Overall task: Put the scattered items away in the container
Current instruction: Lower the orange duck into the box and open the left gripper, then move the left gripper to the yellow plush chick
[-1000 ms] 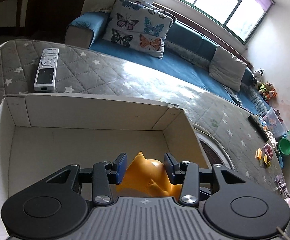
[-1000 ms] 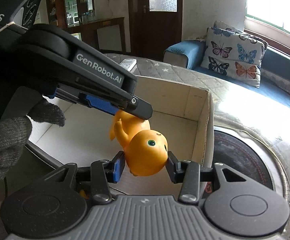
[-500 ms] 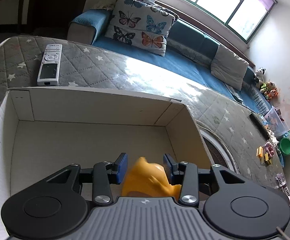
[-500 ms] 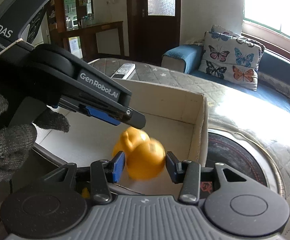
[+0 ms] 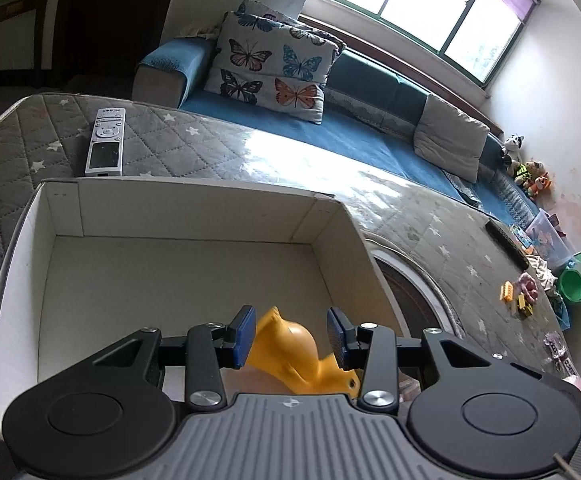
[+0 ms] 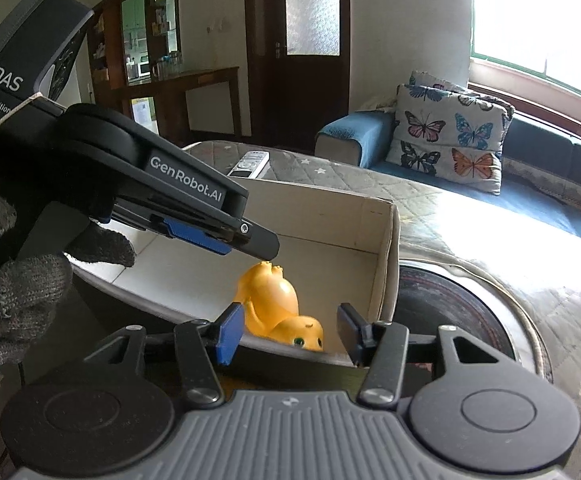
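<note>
Orange toy figure [image 6: 276, 308] lying upside-down inside cardboard box [image 5: 178, 216]; left gripper [image 5: 290, 336] and right gripper [image 6: 288, 332] hovering above, jaws gaping, gripping nothing.

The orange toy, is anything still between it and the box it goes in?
No. The orange toy already lies on its back inside the box, near the front corner. The right gripper is open, its pads clear of the toy, and the left gripper is open above it too.
</note>
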`<state>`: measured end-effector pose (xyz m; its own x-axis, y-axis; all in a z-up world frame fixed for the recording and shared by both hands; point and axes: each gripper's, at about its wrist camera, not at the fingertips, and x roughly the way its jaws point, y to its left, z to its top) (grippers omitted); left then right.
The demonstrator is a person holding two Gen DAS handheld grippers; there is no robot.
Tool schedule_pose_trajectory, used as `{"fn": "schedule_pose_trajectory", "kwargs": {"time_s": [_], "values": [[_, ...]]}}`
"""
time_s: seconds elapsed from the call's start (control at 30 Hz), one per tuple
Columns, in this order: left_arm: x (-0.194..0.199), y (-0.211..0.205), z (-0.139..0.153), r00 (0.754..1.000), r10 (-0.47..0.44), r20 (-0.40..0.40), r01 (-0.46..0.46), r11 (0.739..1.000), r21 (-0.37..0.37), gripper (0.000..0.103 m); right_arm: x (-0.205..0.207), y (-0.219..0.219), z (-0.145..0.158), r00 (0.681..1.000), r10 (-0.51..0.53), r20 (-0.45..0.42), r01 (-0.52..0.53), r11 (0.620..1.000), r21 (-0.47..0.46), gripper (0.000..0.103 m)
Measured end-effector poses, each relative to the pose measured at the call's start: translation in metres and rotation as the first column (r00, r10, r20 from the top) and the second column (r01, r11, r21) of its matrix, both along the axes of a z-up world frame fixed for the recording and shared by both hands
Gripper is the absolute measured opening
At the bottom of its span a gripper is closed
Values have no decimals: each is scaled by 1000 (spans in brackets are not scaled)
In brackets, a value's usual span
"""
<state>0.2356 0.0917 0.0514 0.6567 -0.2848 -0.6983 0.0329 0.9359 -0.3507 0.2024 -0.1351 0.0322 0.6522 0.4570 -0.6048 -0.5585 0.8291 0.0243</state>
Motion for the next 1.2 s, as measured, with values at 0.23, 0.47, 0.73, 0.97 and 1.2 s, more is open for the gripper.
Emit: {"fn": "schedule_pose_trajectory", "kwargs": {"time_s": [0.23,0.47,0.73,0.97,1.2], "values": [[-28,-11,5,1000,-10,24,10,1000,12,42,-31,-12,-1,1000,-18,23,18,1000,-5,54],[-54,-26,7,999,-35,41,34,999,35,42,-60,-29,-5,999,-49,24,49,999,4,58],[-79,-45,0,997,-65,33,64,997,42,42,-91,-49,-12,996,-90,13,90,996,14,59],[-95,-57,-10,997,-80,12,80,996,32,42,-107,-63,-19,992,-126,-10,126,992,25,59],[-100,-67,-18,995,-97,-15,98,995,25,42,-115,-70,-19,989,-147,-4,147,989,28,64]]}}
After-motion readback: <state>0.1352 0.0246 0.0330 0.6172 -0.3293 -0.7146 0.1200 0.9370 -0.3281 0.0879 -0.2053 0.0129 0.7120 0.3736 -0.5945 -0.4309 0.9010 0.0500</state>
